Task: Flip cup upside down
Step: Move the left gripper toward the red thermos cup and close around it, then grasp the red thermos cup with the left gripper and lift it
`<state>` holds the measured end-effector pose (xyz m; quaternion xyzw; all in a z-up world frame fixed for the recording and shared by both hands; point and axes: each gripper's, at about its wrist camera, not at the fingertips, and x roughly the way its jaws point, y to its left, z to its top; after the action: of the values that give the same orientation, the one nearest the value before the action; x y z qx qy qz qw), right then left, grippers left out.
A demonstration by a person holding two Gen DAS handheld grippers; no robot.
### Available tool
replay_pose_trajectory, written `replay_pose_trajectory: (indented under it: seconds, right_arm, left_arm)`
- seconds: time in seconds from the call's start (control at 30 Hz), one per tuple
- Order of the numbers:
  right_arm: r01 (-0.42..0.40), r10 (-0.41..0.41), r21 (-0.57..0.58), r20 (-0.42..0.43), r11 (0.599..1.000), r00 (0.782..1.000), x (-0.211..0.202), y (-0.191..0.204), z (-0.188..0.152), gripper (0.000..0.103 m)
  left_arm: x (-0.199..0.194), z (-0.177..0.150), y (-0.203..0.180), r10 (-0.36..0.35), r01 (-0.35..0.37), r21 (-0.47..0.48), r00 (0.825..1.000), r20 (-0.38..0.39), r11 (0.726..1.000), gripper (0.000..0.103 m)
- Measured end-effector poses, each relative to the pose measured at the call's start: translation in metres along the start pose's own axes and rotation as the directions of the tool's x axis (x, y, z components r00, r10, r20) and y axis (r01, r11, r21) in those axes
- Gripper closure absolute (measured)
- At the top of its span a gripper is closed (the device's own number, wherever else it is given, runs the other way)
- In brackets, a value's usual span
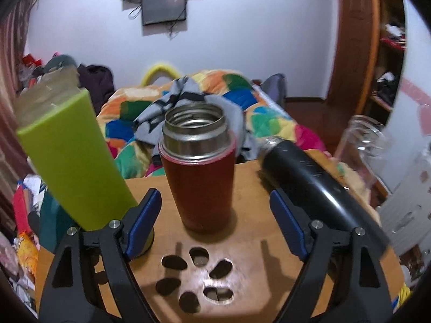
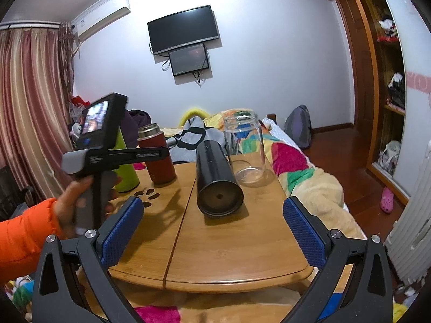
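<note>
Red cup (image 1: 198, 177) stands upright, frame centre, dead ahead of the left gripper (image 1: 215, 220); jaws apart. Right gripper (image 2: 212, 228) farther, jaws apart.

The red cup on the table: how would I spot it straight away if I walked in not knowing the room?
Find the wooden table in front of the bed with the colourful quilt. Four containers stand on it; the red cup is second from the left, upright between a lime green cup and a black flask. Only it pairs a dark red body with a bare metal threaded neck, open at the top.
</note>
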<state>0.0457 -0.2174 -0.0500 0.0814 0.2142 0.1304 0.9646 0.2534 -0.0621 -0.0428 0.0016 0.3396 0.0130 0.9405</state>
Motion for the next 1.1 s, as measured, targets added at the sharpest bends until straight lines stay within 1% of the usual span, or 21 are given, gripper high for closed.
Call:
replay_pose_trajectory:
  seconds: [0.1,0.17,0.2,0.33,0.37,0.4,0.6,0.73,0.8,0.97,1.1]
  right_arm:
    - [-0.008,0.008,0.010,-0.009,1.000,1.000,0.004,-0.005,-0.002,0.000]
    - [-0.012,0.012,0.014,-0.015,1.000,1.000,0.007,-0.008,-0.003,0.000]
    - [-0.012,0.012,0.016,-0.018,1.000,1.000,0.008,-0.008,-0.004,0.000]
    - [-0.013,0.014,0.031,-0.035,0.999,0.999,0.014,-0.013,-0.006,0.000]
    - [-0.015,0.016,0.037,-0.040,0.999,0.999,0.015,-0.014,-0.006,0.000]
    - [-0.015,0.017,0.041,-0.044,0.999,0.999,0.017,-0.015,-0.007,0.000]
    - [-0.010,0.012,0.045,-0.048,0.999,0.999,0.019,-0.016,-0.008,0.000]
    - [-0.004,0.005,0.031,-0.045,1.000,0.999,0.019,-0.014,-0.008,0.000]
    - [-0.002,0.003,0.019,-0.043,1.000,0.999,0.018,-0.010,-0.009,0.000]
    - [-0.009,0.009,-0.012,-0.030,1.000,0.999,0.017,-0.004,-0.011,0.000]
    - [-0.021,0.020,-0.027,-0.022,0.999,1.000,0.015,0.000,-0.015,0.000]
  left_arm:
    - [0.020,0.002,0.001,0.035,-0.036,-0.026,0.999,-0.030,0.999,0.019]
    - [0.031,0.004,0.003,0.046,-0.048,-0.041,0.998,-0.046,0.998,0.020]
    - [0.034,0.005,0.002,0.040,-0.042,-0.041,0.998,-0.048,0.998,0.021]
    - [0.037,0.005,0.002,0.044,-0.046,-0.050,0.998,-0.047,0.998,0.031]
    - [0.036,0.005,0.002,0.037,-0.040,-0.060,0.998,-0.043,0.997,0.039]
    - [0.036,0.005,0.003,0.035,-0.038,-0.063,0.999,-0.040,0.997,0.042]
    - [0.031,0.004,0.003,0.012,-0.014,-0.053,0.999,-0.039,0.998,0.042]
    - [0.016,-0.006,0.003,-0.035,0.034,-0.012,0.998,-0.044,0.999,0.042]
    - [0.002,-0.016,0.005,-0.062,0.062,0.006,0.997,-0.046,0.998,0.042]
    - [-0.043,-0.049,0.011,-0.122,0.124,0.050,0.991,-0.046,0.991,0.042]
    - [-0.078,-0.076,0.014,-0.146,0.148,0.075,0.989,-0.030,0.986,0.042]
